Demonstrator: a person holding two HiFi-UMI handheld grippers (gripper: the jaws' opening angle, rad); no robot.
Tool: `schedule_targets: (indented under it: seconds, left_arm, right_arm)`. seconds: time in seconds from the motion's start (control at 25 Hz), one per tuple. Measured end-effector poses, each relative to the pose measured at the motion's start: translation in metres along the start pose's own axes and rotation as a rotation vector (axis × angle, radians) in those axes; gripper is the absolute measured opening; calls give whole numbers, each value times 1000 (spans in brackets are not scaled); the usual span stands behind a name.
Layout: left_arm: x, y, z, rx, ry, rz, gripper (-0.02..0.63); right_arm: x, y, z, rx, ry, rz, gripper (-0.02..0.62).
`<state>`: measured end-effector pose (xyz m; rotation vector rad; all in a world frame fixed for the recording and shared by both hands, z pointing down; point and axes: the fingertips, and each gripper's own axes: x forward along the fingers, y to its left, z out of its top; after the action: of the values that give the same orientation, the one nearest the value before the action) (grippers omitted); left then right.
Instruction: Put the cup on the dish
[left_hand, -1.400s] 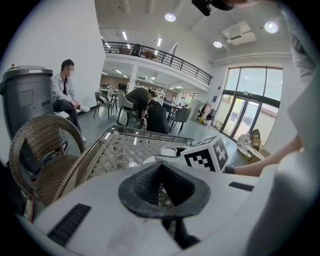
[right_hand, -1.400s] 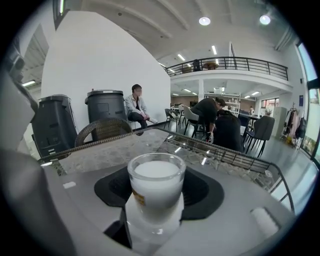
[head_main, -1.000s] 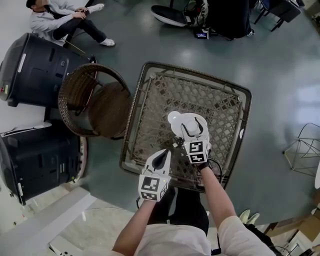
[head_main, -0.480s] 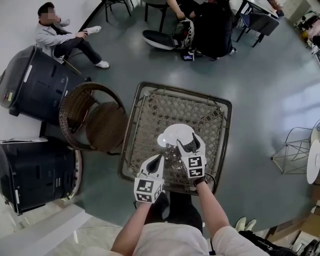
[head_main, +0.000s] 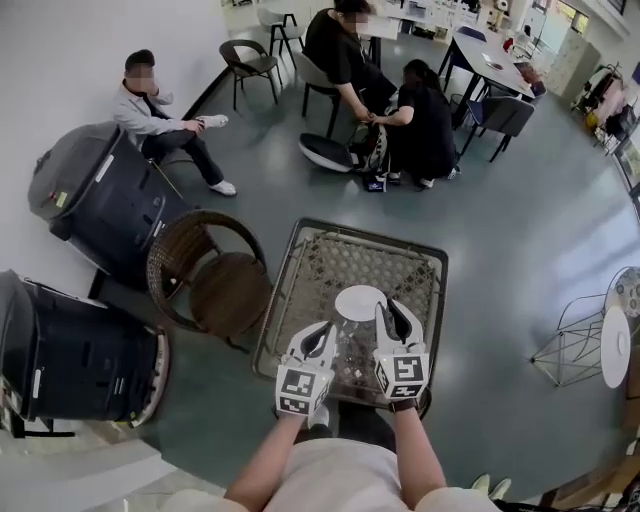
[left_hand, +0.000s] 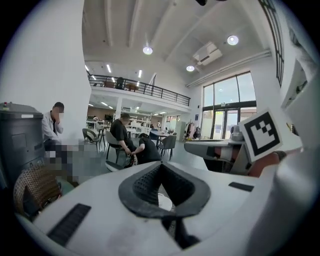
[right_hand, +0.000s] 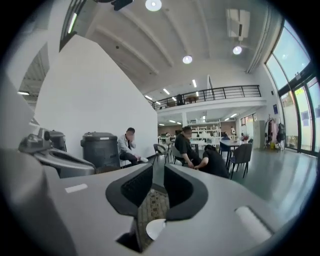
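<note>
A white dish (head_main: 360, 302) lies on the woven-top table (head_main: 318, 262), near its middle. From the head view I cannot tell a cup apart from the dish. My right gripper (head_main: 397, 312) is just right of and nearer than the dish. Its jaws are closing, with a narrow gap and nothing between them. Below those jaws in the right gripper view (right_hand: 152, 182) is a white edge of the dish (right_hand: 156, 228). My left gripper (head_main: 322, 335) is nearer than the dish on its left, jaws shut and empty. Behind those jaws in the left gripper view (left_hand: 161, 172) is a patch of the dish (left_hand: 165, 202).
A brown wicker chair (head_main: 205, 275) stands left of the table. Two dark bins (head_main: 95, 195) (head_main: 70, 355) are further left. A person sits by the wall (head_main: 160, 125); two more (head_main: 385, 110) are beyond the table. A wire stool (head_main: 575, 340) is at right.
Both grippers have drawn back towards the table's near edge. The right gripper, over the dish a second ago, is now off it with narrower jaws. The head view has tilted up.
</note>
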<state>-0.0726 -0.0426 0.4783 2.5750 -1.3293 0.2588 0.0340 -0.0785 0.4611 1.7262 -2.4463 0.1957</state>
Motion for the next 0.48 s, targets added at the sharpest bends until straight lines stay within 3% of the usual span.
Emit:
schedule_targets:
  seconds: [0.2,0.48]
  left_arm:
    - [-29,-7,44,44,-104,-17,3]
    - [-75,-16,96,102,-274,3,3]
  right_arm:
    - [-34,44,69,-10,-156,50,-2]
    - [-78,92,103,-27,-211,91,-3]
